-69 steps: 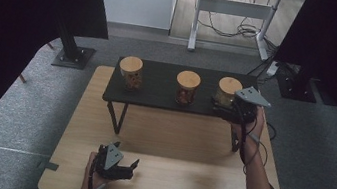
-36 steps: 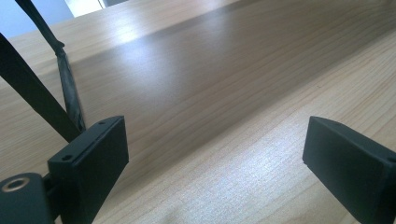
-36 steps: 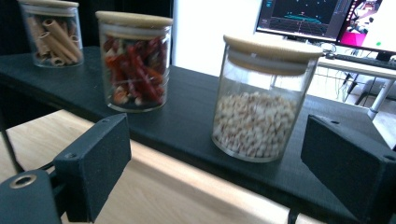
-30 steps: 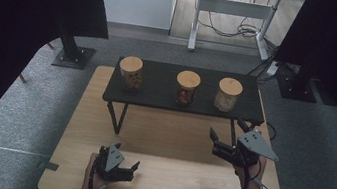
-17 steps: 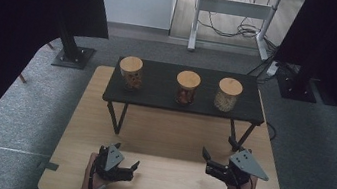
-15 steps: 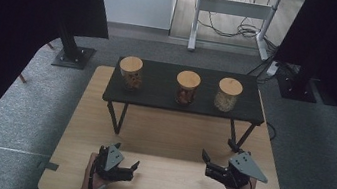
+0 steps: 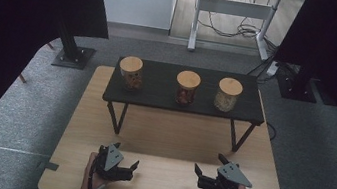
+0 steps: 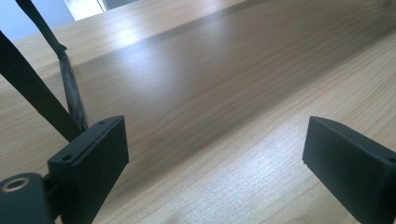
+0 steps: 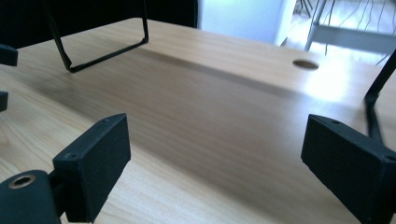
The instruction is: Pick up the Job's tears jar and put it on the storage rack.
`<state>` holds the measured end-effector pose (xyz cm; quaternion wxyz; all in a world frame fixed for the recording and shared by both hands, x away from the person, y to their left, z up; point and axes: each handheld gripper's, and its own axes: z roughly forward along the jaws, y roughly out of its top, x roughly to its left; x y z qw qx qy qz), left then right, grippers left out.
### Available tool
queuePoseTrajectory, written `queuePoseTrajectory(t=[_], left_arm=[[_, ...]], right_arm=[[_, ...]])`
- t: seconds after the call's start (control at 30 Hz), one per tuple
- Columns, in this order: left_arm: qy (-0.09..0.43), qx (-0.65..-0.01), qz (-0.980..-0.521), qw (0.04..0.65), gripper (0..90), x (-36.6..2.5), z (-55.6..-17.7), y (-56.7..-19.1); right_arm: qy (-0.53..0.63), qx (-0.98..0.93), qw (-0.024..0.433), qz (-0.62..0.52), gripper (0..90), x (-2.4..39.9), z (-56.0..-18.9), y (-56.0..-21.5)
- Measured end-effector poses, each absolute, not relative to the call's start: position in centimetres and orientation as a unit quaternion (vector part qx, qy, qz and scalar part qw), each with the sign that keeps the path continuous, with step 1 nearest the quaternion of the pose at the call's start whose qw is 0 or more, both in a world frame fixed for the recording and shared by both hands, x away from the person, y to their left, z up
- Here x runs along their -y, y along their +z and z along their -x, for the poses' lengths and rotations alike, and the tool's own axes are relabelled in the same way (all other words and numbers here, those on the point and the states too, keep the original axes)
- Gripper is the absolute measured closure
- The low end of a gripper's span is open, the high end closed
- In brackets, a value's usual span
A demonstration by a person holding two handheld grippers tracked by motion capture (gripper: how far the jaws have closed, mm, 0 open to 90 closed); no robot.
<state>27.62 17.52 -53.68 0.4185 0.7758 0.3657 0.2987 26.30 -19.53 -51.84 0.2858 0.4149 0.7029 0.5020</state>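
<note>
While tongs low: jars well apart, on far shelf.

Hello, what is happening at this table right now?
A person holds a gripper in each hand, low over the near edge of the wooden table. The left gripper and the right gripper are both open and hold nothing. Three jars with wooden lids stand in a row on the black shelf farther back: the left jar, the middle jar and the right jar. Nothing touches them.
</note>
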Motion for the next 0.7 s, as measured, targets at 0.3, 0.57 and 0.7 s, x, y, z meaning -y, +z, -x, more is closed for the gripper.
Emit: queuePoseTrajectory(t=[0.3,0.57,0.7], left_arm=[[0.299,-0.365,-0.777,0.416,6.4,-17.5,-27.7,-53.8],[0.300,-0.365,-0.777,0.417,6.3,-17.5,-27.7,-53.7],[0.299,-0.368,-0.776,0.416,6.2,-17.4,-27.8,-53.8]], right_arm=[[0.495,-0.717,0.271,-0.409,7.5,18.7,-26.4,-53.0],[0.489,-0.724,0.268,-0.406,7.3,18.4,-26.4,-53.3],[0.491,-0.724,0.266,-0.404,7.3,18.4,-26.5,-53.3]])
